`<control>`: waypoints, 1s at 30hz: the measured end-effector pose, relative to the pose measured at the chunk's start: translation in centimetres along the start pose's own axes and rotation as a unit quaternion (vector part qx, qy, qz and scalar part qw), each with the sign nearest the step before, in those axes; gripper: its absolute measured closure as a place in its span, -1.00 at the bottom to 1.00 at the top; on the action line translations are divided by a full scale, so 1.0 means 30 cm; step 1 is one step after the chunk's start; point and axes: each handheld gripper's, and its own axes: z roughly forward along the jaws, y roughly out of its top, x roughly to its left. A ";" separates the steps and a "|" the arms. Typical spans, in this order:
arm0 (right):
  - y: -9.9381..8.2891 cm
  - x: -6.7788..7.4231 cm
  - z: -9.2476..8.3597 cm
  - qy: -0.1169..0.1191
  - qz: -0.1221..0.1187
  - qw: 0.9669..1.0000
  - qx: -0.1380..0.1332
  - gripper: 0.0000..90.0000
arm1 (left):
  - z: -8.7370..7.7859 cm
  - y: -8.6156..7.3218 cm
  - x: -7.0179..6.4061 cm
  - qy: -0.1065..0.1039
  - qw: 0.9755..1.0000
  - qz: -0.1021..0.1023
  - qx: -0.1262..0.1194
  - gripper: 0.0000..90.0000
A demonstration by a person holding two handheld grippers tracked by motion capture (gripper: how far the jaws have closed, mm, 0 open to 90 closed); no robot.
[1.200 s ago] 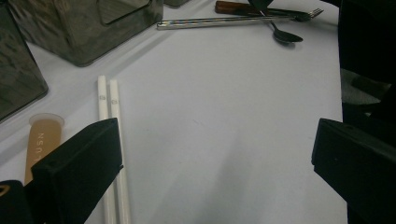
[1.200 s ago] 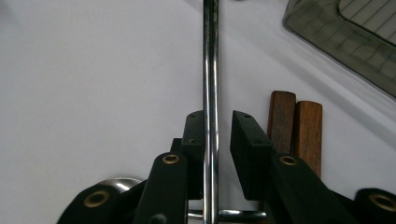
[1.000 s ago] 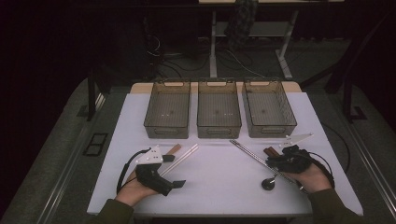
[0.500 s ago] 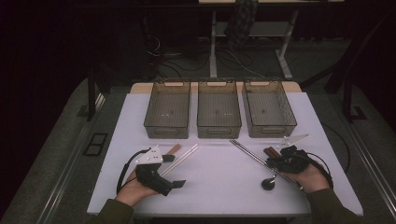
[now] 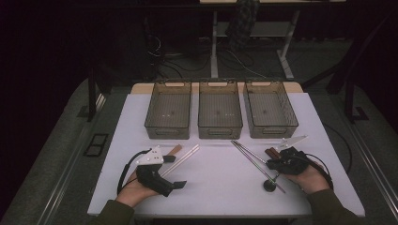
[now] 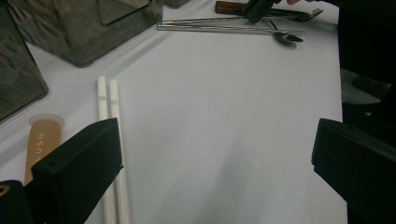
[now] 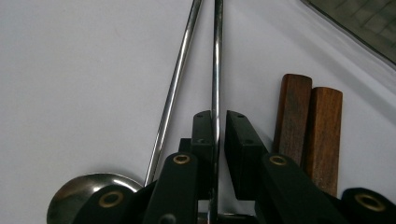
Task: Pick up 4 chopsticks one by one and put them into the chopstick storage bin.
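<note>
My right gripper lies at the table's right front, jaws shut on a thin metal chopstick that runs straight away between them. A metal spoon lies just left of it, its handle angling alongside. Two dark wooden handles lie right of the jaws. My left gripper rests at the left front, open wide over bare table. A pair of white chopsticks and a tan handle lie by its left jaw.
Three translucent bins stand in a row at the back of the white table: left, middle, right. The metal chopsticks, a spoon and a fork lie across from the left gripper.
</note>
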 end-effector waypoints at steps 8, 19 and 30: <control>-0.001 0.008 0.010 -0.009 -0.011 1.000 0.009 0.80 | 0.003 0.000 -0.001 -0.001 1.000 0.001 0.004 -0.99; -0.001 0.008 0.011 -0.011 -0.006 1.000 0.010 0.87 | 0.003 0.000 -0.002 0.000 1.000 0.001 0.003 -0.99; 0.004 0.007 0.011 -0.010 0.001 1.000 0.016 0.89 | 0.002 0.000 -0.003 0.000 1.000 0.001 0.001 -0.99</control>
